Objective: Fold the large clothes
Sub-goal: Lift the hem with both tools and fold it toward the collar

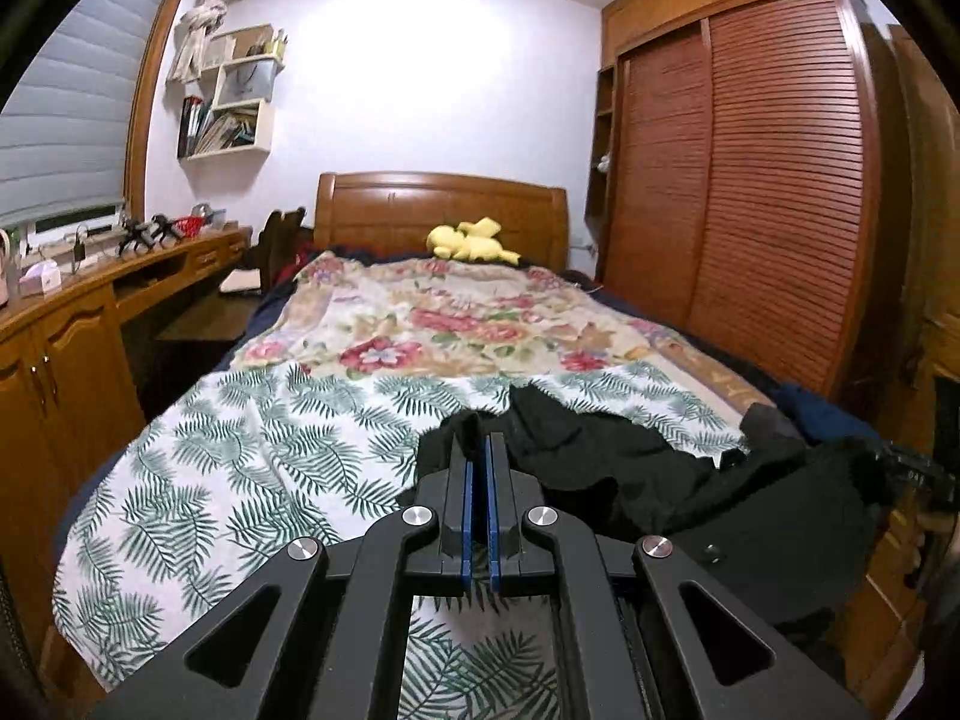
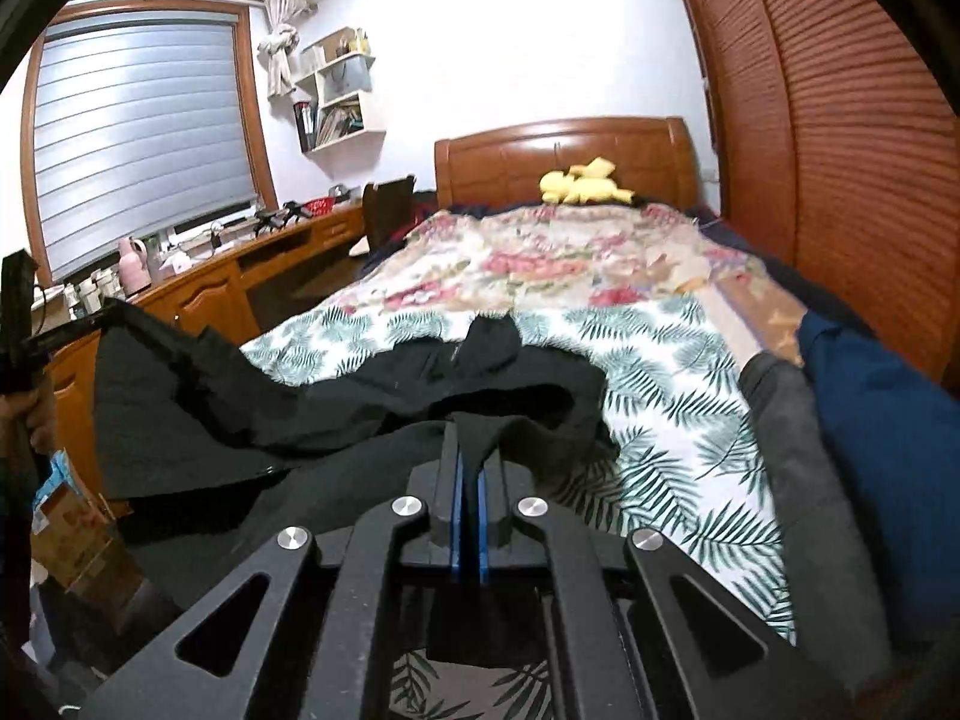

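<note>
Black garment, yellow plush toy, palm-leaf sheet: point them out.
black garment (image 2: 336,414), right wrist view, on the lifted fabric left of the claw
yellow plush toy (image 1: 471,240), left wrist view, on its body
palm-leaf sheet (image 1: 252,456), left wrist view, on bare printed cloth

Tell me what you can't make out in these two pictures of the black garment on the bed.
- Black garment: its kind and full shape; bunched, with the near part behind the right gripper in the right wrist view.
- Its right end: cut off behind the left gripper frame in the left wrist view.
- Grey and blue clothes: blurred, cut by the picture edge.
</note>
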The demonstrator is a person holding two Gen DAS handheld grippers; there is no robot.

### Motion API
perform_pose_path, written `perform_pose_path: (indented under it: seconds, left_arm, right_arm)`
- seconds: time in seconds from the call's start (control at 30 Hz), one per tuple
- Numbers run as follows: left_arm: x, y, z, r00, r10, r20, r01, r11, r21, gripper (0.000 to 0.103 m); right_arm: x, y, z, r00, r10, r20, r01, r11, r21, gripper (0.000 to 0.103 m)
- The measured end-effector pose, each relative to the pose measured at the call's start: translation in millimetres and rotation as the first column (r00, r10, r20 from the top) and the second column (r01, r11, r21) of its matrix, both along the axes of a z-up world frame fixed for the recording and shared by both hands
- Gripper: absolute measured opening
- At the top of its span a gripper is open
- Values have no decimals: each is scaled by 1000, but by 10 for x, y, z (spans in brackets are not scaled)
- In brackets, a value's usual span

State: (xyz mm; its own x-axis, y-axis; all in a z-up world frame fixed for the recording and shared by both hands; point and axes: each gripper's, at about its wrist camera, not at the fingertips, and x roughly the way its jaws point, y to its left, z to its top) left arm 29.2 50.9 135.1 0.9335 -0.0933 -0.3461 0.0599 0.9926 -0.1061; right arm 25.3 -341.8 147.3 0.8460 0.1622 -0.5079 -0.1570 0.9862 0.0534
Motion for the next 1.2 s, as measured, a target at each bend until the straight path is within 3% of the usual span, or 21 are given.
perform_pose_path:
  seconds: [0.3, 0.57, 0.7, 0.9, 1.2]
  left_arm:
    - [-643, 227, -249, 998, -36, 45, 36, 999, -4, 3]
    - [-427, 261, -549, 1000, 0, -21, -1, 1000, -30, 3]
    - [-103, 210, -511, 999, 16, -33, -17, 1000, -15, 3]
    - [619, 119, -346, 998, 32, -49, -31, 999, 16, 3]
    - [2050, 36, -209, 996, 63, -57, -58, 995, 86, 3]
  right_arm:
    - [-438, 264, 244, 999, 16, 28, -14, 999, -46, 4]
    - [-285, 235, -45, 997, 30, -67, -34, 998, -62, 4]
    - [-164, 135, -159, 997, 27, -76, -31, 999, -44, 4]
    - [362, -24, -267, 998, 14, -66, -16, 1000, -25, 4]
    - [1774, -163, -205, 998, -48, -44, 43, 993, -110, 4]
